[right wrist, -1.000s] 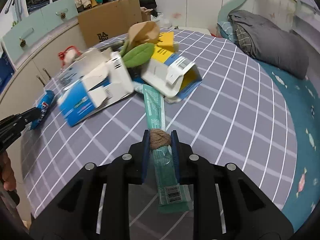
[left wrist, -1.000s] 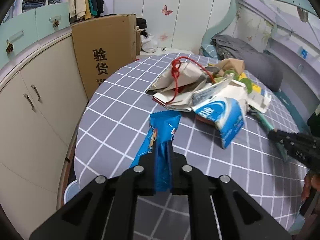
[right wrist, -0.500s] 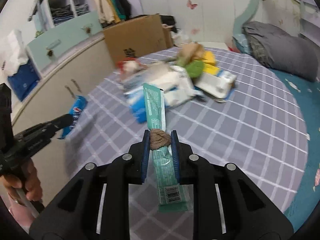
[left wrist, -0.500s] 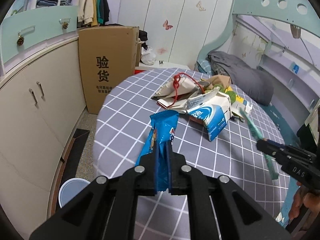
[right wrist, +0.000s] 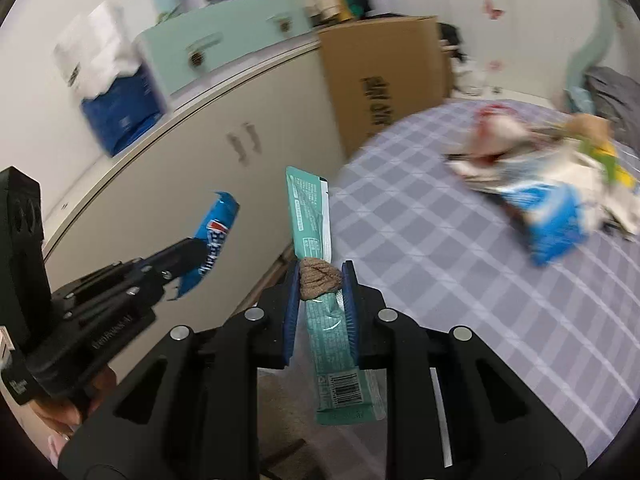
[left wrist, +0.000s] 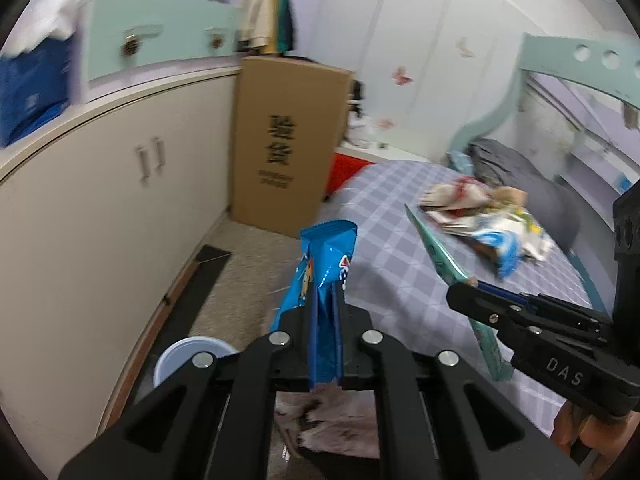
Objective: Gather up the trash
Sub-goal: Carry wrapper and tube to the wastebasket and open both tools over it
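Note:
My left gripper is shut on a blue snack wrapper and holds it in the air past the edge of the round table. It also shows in the right wrist view with the blue wrapper. My right gripper is shut on a long teal wrapper together with a brown crumpled wad. It appears in the left wrist view with the teal wrapper. A pile of trash lies on the table, also in the right wrist view.
A white-blue bin stands on the floor below the table edge. A tall cardboard box stands by the curved cream cabinets. A bed with grey bedding lies behind the table. Both views are blurred.
Both grippers have swung left, away from the table, carrying their wrappers out over the floor. The trash pile now sits far to the right in both views. Both grips are unchanged.

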